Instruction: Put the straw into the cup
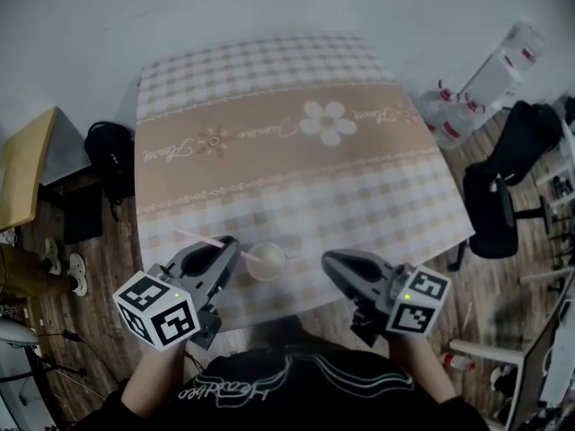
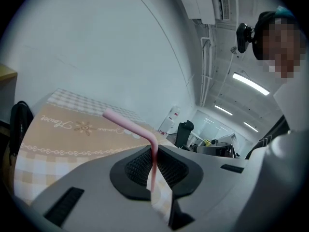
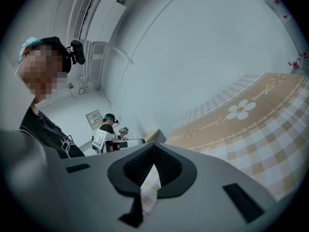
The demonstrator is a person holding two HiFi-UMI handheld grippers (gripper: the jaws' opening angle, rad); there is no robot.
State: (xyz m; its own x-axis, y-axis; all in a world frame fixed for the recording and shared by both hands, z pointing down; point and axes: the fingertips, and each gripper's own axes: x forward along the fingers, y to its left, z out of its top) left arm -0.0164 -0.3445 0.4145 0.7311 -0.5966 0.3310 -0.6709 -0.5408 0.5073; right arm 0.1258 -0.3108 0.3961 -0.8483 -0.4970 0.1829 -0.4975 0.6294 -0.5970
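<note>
A pink bendy straw (image 2: 126, 122) is pinched between the pads of my left gripper (image 2: 153, 151), its long part bending up and to the left. In the head view the straw (image 1: 199, 238) sticks out leftward from the left gripper (image 1: 232, 244). A small pale cup (image 1: 267, 262) stands upright on the checked tablecloth (image 1: 287, 169), just right of the left gripper's tips and near the table's front edge. My right gripper (image 1: 329, 262) hovers right of the cup, apart from it. Its jaws meet in the right gripper view (image 3: 153, 148) with nothing between them.
A black office chair (image 1: 492, 206) stands right of the table, with white bottles and a box (image 1: 481, 88) beyond it. A black bag (image 1: 111, 156) and a wooden desk (image 1: 27, 174) are on the left. Another person (image 3: 110, 129) is far off.
</note>
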